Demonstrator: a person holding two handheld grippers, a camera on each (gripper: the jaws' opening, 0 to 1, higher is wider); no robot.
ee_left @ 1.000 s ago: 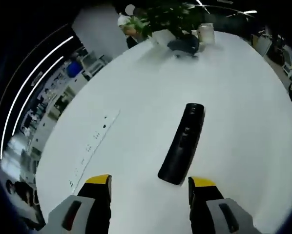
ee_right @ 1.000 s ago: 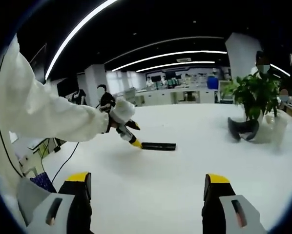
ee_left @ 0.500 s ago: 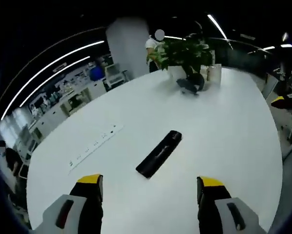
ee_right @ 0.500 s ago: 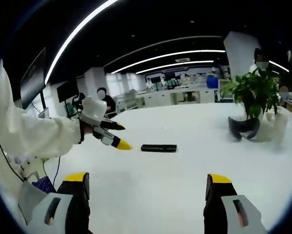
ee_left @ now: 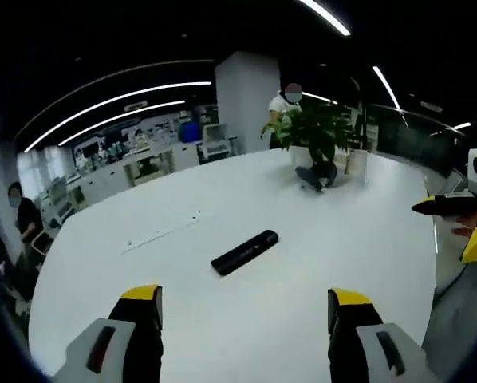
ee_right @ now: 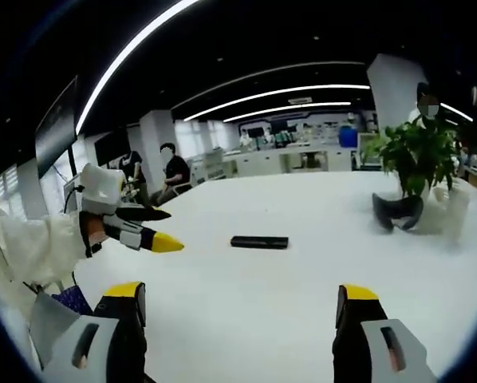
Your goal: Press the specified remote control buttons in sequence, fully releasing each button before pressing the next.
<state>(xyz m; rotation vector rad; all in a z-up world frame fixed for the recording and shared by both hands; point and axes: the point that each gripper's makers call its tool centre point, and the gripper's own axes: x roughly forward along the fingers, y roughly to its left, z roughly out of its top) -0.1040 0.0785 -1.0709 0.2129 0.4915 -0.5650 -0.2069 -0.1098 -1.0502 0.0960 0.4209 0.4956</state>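
Note:
A black remote control (ee_left: 245, 251) lies flat near the middle of the white table (ee_left: 302, 263). My left gripper (ee_left: 245, 307) is held back from it and above the table, jaws wide apart and holding nothing. In the right gripper view the remote (ee_right: 258, 241) lies well ahead of my right gripper (ee_right: 242, 297), which is open and holds nothing. The left gripper (ee_right: 147, 234) comes in from the left in a white sleeve, clear of the remote. The right gripper (ee_left: 455, 209) shows at the right edge of the left gripper view.
A potted plant (ee_left: 314, 132) stands at the table's far end with a dark curved object (ee_left: 314, 177) and a white cup (ee_left: 356, 162) at its foot. A flush socket strip (ee_left: 163, 234) runs left of the remote. People sit beyond the table (ee_right: 173, 171).
The left gripper has pulled back from the remote and lifted away; in the right gripper view it has drawn off to the left. The remote stays put.

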